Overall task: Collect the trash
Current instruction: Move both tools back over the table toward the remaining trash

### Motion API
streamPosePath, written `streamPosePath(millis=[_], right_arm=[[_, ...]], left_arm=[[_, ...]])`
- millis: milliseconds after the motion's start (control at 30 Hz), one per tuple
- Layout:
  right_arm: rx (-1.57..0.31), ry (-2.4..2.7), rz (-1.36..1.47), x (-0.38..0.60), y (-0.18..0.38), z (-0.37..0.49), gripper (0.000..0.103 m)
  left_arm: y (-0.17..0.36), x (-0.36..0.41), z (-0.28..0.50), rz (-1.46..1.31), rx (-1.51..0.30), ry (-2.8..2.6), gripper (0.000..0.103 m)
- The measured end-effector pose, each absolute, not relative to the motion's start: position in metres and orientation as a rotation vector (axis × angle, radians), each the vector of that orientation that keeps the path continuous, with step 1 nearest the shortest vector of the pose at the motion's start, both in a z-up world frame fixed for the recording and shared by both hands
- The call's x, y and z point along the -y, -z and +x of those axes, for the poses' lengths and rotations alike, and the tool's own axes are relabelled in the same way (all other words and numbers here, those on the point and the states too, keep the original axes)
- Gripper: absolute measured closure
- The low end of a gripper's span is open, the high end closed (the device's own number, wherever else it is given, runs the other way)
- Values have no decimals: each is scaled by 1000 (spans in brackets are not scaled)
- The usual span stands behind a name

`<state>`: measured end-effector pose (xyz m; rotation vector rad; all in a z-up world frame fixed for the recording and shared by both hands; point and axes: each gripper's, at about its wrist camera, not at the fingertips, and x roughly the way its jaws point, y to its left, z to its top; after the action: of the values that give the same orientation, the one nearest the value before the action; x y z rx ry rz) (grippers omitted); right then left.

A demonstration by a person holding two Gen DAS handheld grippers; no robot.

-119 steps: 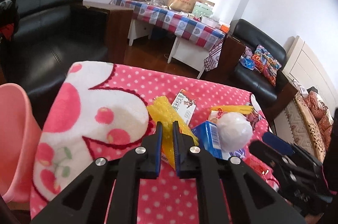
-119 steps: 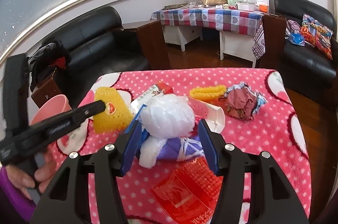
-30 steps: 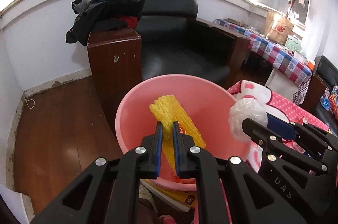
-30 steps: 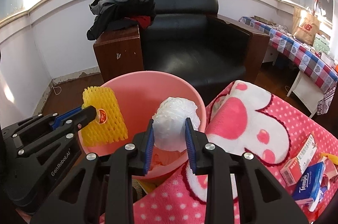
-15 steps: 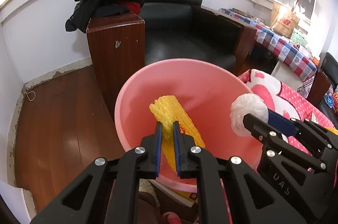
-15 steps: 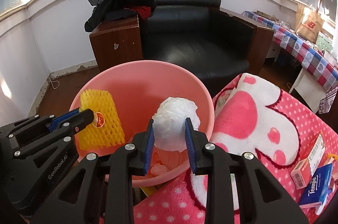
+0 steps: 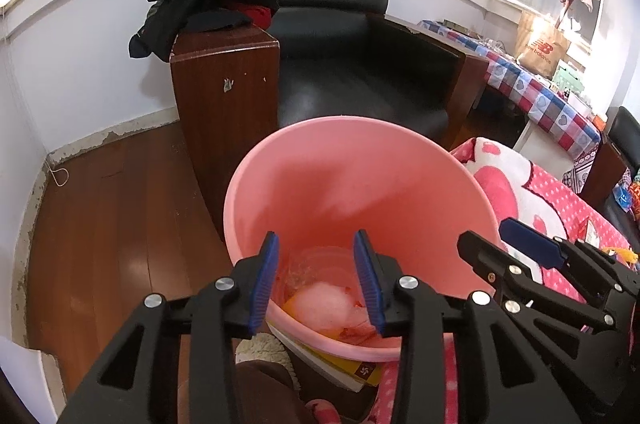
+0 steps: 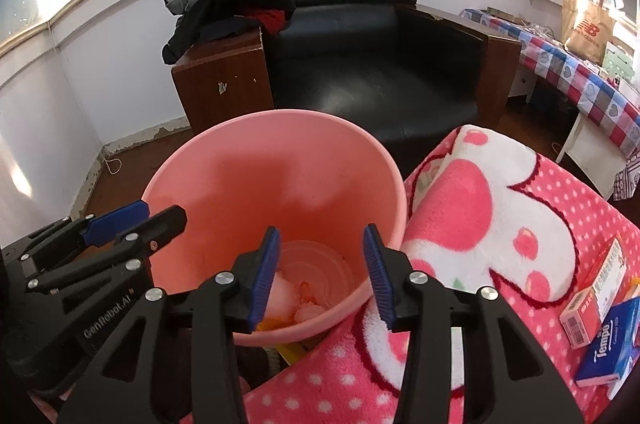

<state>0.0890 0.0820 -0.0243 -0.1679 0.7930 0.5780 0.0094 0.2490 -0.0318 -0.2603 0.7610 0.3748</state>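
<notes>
Black leather armchair (image 7: 360, 64) against white wall (image 7: 80, 64), wooden floor (image 7: 100, 224), daylit window band above.

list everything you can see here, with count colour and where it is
bin: 1, pink, beside the blanket, trash at its bottom
white wad: 1, inside bin
blanket: 1, pink dotted, right of bin
boxes: 2, red-white and blue, on blanket
armchair: 1, black, behind bin
clothes: 1 pile, dark, on chair arm
paper bag: 1, brown, far table
left gripper: fingers opening, nothing between
right gripper: fingers opening, nothing between
</notes>
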Motion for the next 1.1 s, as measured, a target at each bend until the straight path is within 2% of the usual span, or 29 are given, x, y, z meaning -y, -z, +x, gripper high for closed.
streamPosePath(millis=[467, 567, 1100], right_arm=[[-734, -492, -87, -15, -5, 56, 59], [-720, -456, -94, 5, -9, 45, 59], [-719, -267, -37, 118, -8, 7, 59]], left_arm=[[-2, -210, -9, -255, -667, -276, 63], [-9, -188, -12, -236, -648, -229, 55], [-16, -88, -16, -175, -636, -13, 55]])
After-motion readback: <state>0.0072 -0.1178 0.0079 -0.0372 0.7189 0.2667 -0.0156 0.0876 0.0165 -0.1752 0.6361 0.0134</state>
